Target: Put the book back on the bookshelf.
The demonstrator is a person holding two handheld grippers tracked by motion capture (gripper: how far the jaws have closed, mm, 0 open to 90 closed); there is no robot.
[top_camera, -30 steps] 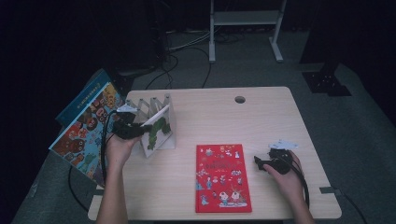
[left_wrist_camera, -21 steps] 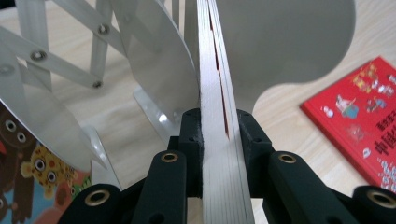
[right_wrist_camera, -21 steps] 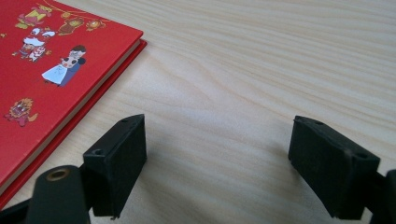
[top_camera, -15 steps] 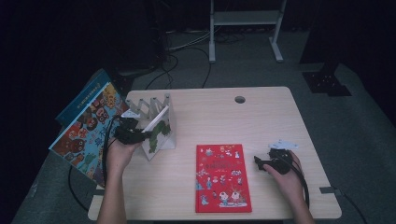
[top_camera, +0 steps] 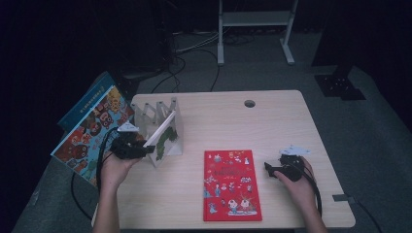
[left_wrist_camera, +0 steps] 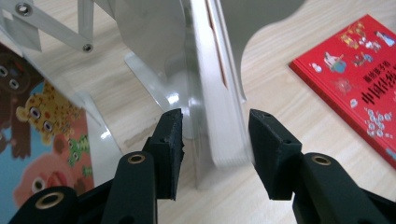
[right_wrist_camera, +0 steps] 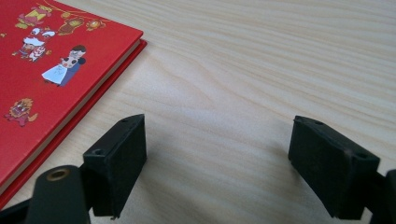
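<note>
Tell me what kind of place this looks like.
Probably a lab or studio set up for recording: a lone wooden table in a dark room, cables across the grey floor, a white metal stand behind.

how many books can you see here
4: a red book flat on the table, one leaning in the rack by the left gripper, two off the table's left edge.

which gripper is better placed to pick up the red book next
Right. The right gripper sits open on the table just beside the red book; the left gripper is at the book in the rack.
</note>
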